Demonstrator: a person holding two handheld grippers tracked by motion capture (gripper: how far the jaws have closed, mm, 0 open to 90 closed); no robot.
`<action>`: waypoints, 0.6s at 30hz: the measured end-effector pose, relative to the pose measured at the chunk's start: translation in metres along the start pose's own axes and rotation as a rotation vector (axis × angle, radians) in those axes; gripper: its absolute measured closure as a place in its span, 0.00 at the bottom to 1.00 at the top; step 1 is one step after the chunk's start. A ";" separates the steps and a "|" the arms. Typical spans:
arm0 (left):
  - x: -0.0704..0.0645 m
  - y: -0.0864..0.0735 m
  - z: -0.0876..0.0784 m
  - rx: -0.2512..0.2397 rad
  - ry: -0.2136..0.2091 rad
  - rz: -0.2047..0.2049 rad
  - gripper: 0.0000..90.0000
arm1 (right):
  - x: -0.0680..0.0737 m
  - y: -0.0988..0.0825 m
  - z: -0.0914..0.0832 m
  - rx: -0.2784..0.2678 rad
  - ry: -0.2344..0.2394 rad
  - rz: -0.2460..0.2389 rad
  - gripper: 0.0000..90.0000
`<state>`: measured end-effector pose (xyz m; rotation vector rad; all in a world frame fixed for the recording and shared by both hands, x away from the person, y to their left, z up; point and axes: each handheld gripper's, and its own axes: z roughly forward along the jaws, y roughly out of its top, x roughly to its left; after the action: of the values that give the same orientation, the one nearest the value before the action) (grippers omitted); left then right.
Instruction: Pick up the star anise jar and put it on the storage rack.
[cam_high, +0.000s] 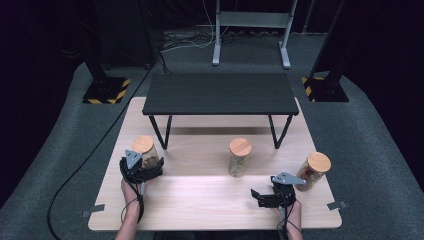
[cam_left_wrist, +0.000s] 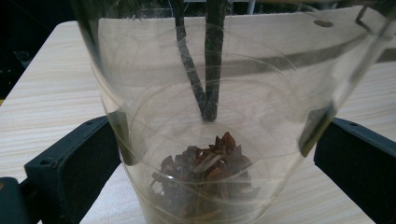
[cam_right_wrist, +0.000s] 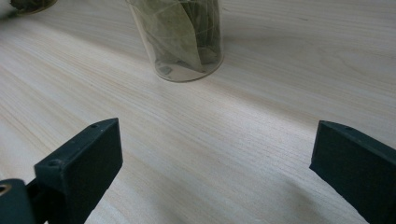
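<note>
My left tongs (cam_high: 151, 167) stand at the desk's (cam_high: 210, 200) 9 o'clock side, jaws set around the left jar (cam_high: 146, 152). In the left gripper view that jar (cam_left_wrist: 219, 107) sits between my two black jaws, one on each flank of the glass. The jaws look pressed to the wall, though the glass distorts the contact line and I record this as probable only. The jar stands upright, carries a wooden lid (cam_high: 142, 144), and holds a small heap of dark brown star-shaped pieces (cam_left_wrist: 205, 170) at its bottom.

My right tongs (cam_high: 256, 195) are at the desk's 5 o'clock, jaws spread wide and holding nothing, pointed toward 9 o'clock. In the right gripper view bare desk (cam_right_wrist: 210, 140) lies between the jaws, and the middle jar (cam_right_wrist: 180, 37), filled with pale green leaves, stands well ahead of them. In the high view this middle jar (cam_high: 239, 159) is upright near the desk's centre, wooden lid on.

A third jar (cam_high: 314, 171) stands at 3 o'clock, just beside my right tongs, lidded, with reddish contents.

A dark raised shelf (cam_high: 220, 94) on thin legs occupies the desk's 12 o'clock edge
</note>
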<state>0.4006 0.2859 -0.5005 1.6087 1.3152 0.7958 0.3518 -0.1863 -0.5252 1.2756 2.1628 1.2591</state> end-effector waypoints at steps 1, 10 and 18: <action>0.000 0.000 0.000 0.000 0.001 -0.001 0.00 | 0.000 0.000 0.000 0.001 -0.001 -0.001 0.01; 0.000 0.000 0.003 -0.003 0.009 -0.003 0.00 | 0.000 0.000 0.000 0.002 -0.002 -0.003 0.01; 0.002 -0.001 0.001 -0.023 0.017 -0.007 0.21 | 0.000 0.000 0.000 0.001 0.000 0.002 0.01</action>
<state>0.4015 0.2873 -0.5024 1.5818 1.3190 0.8194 0.3522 -0.1866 -0.5253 1.2788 2.1633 1.2591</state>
